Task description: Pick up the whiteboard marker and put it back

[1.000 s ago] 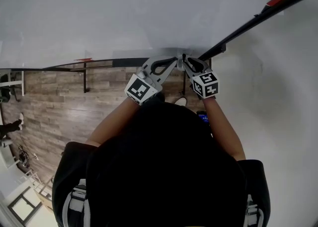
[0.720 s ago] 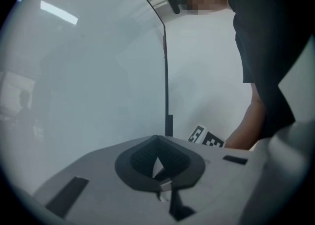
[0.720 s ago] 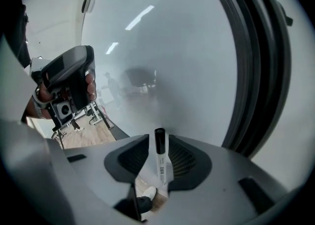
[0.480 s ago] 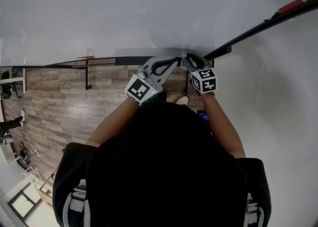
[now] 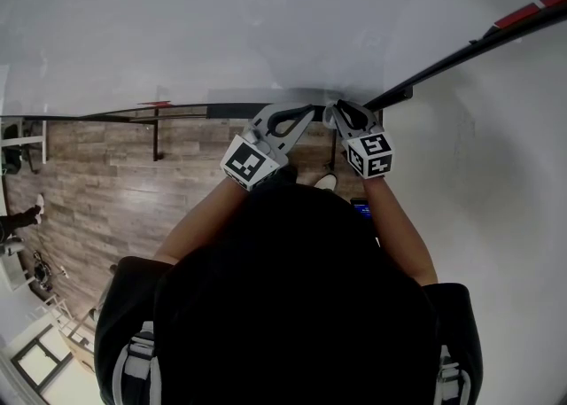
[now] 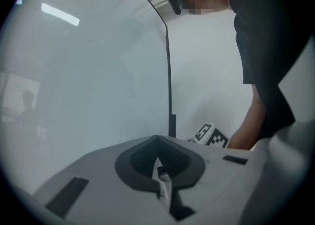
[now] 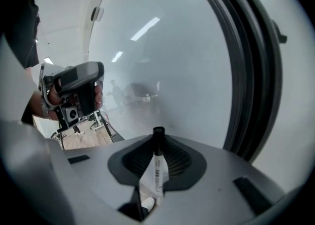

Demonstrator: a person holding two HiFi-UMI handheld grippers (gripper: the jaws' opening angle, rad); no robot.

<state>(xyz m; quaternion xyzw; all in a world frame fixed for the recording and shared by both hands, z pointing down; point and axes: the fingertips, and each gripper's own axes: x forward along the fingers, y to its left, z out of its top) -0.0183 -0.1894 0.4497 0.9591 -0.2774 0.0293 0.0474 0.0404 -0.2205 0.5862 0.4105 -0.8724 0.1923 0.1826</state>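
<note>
A narrow dark tray ledge runs along the lower edge of the glossy white whiteboard. A small red object, too small to identify, lies on the ledge towards its left end. Below the ledge is the brown wood-plank floor, where a thin black stand leg rests.

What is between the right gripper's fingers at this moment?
The marker: white barrel, black cap pointing away. The right gripper has just been closing, and its fingers are on it. The right gripper view shows this.
</note>
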